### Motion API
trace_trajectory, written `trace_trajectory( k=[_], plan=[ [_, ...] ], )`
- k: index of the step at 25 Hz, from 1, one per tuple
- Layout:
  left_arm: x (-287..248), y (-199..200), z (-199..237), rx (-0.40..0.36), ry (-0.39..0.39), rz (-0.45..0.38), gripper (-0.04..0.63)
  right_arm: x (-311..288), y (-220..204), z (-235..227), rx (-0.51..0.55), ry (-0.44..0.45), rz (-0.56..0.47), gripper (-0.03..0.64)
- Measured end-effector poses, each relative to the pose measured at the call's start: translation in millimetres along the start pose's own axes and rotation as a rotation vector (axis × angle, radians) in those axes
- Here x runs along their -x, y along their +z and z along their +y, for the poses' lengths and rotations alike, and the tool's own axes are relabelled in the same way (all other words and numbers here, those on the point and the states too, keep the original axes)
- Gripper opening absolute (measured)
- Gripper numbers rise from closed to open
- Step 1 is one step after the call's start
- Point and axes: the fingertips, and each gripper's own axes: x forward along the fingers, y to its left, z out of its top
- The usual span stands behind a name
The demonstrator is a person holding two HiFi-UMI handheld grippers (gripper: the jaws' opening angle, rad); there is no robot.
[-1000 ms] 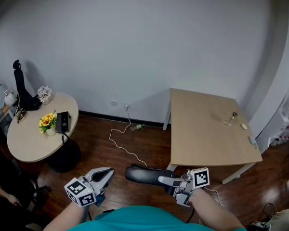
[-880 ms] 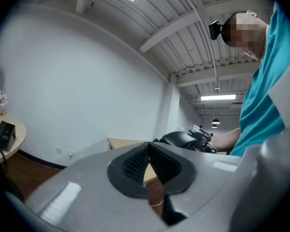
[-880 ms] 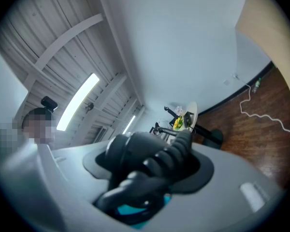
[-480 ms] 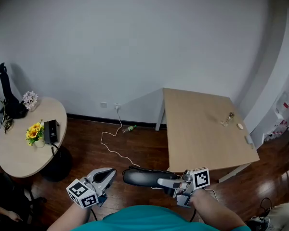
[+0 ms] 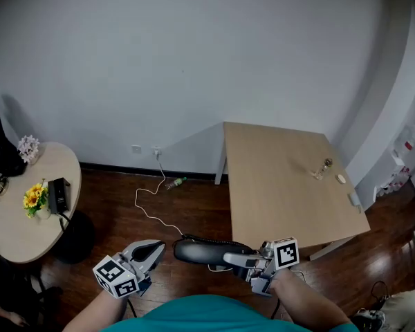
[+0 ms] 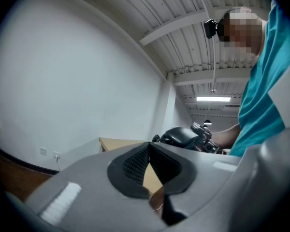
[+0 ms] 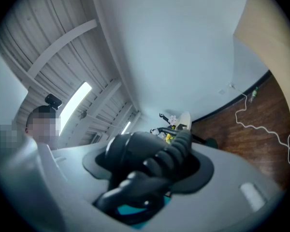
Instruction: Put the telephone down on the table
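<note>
A black telephone handset (image 5: 204, 252) lies level and points left, with my right gripper (image 5: 252, 263) shut on its right end. In the right gripper view the handset (image 7: 130, 151) and its coiled cord (image 7: 176, 149) fill the space between the jaws. My left gripper (image 5: 152, 250) hangs low at the left, shut with nothing in it; its pads (image 6: 135, 161) meet at the tips. The square wooden table (image 5: 277, 185) stands just beyond the handset, to the right. The left gripper view shows the handset (image 6: 183, 136) off to its right.
A small glass item (image 5: 320, 168) and a small white thing (image 5: 341, 179) sit near the wooden table's right edge. A round table (image 5: 17, 227) at the far left carries yellow flowers (image 5: 33, 198) and a black box (image 5: 55, 194). A white cable (image 5: 149, 209) trails over the dark wood floor.
The whole view has swung: the square table and the round table slid left in the picture. Both grippers travelled along with it. The handset stays in the right gripper.
</note>
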Motion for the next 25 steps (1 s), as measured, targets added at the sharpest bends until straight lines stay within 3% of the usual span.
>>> trace_trajectory(
  k=[8, 12, 17, 25],
  plan=[
    [-71.5, -14.6, -57.5, 0.006, 0.116, -0.023, 0.005, 88.3, 29.6, -7.4, -0.014, 0.07, 0.092, 0.304],
    [-113.0, -18.1, -92.0, 0.006, 0.142, -0.046, 0.005, 136.0, 47.6, -12.4, -0.004, 0.064, 0.132, 0.304],
    [-148.8, -29.4, -114.6, 0.024, 0.127, -0.029, 0.005, 179.7, 68.2, -17.7, 0.001, 0.055, 0.114, 0.304],
    [-201.7, -29.1, -91.7, 0.008, 0.036, -0.013, 0.005, 199.7, 103.7, -42.6, 0.005, 0.011, 0.036, 0.304]
  ],
)
